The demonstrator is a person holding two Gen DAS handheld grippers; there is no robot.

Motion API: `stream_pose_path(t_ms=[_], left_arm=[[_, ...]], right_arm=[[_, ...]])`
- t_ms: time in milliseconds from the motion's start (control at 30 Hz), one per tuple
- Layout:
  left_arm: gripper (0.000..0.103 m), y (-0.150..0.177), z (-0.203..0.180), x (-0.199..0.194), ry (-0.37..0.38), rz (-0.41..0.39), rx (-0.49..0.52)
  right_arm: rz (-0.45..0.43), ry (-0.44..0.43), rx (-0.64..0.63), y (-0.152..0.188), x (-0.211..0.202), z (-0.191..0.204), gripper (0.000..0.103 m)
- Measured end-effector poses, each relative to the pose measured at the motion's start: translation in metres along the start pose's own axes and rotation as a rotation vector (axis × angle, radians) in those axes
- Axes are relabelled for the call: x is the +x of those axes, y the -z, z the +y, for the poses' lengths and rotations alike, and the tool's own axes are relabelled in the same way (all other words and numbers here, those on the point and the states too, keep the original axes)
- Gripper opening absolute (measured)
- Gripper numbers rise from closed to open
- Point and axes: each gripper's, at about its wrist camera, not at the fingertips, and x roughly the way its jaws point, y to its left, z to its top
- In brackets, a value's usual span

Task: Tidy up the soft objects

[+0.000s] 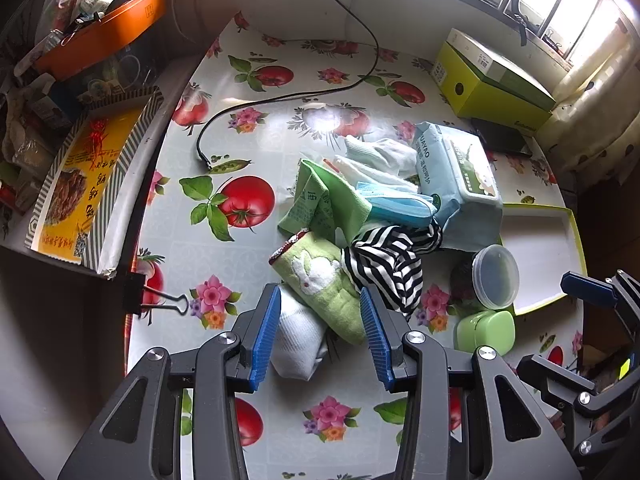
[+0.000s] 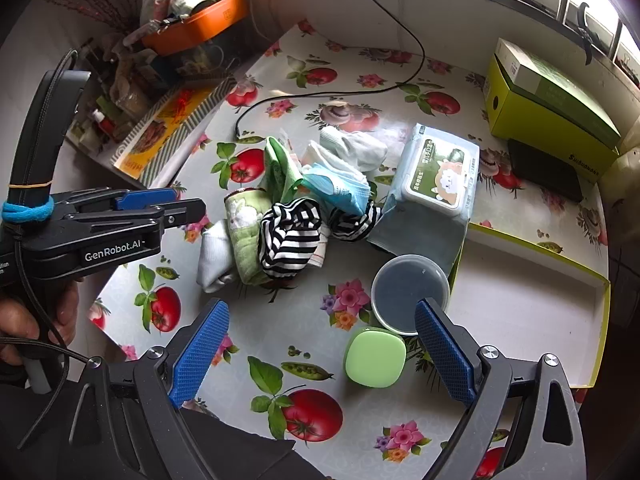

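On the far left, a yellow printed box [image 1: 86,184] lies flat beside the table [image 1: 256,88], w/ an orange tray [image 1: 108,32] of clutter behind it. A black binder clip [image 1: 154,300] grips the table edge, and a black cable [image 1: 288,96] snakes across the tomato-print cloth.

Next comes the left gripper [image 1: 320,336], fingers spread apart and hovering low over the near end of the pile: a white rolled sock [image 1: 298,344] and a green bunny towel [image 1: 324,280] lie between them, neither one pinched. Behind the towel sits a folded green cloth [image 1: 320,200], then a black-and-white striped garment [image 1: 392,256] touching the towel's right side, w/ blue face masks [image 1: 396,204] and a white cloth [image 1: 384,156] stacked further back.

Right of the pile leans a pale blue wet-wipes pack [image 1: 460,176], a round clear lid [image 2: 410,292] and a small green case [image 2: 374,358] near it (case just in front of the lid). The right gripper [image 2: 320,356] hangs over these two, fingers wide apart, holding nothing. At the far right: a shallow white tray w/ yellow-green rim [image 2: 560,256], and a green shoebox [image 2: 548,108] toward the window.
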Motion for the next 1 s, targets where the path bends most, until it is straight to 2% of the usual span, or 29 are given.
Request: stream_pose_path(t_ms=[467, 1000], left_arm=[[0.043, 0.0012, 0.0011, 0.0032, 0.005, 0.0, -0.006], [0.043, 0.0007, 0.0021, 0.0028, -0.004, -0.007, 0.022]], right_arm=[[0.012, -0.008, 0.002, -0.0013, 0.0058, 0.0024, 0.088], [0.009, -0.007, 0.001, -0.0028, 0.0082, 0.0048, 0.088]])
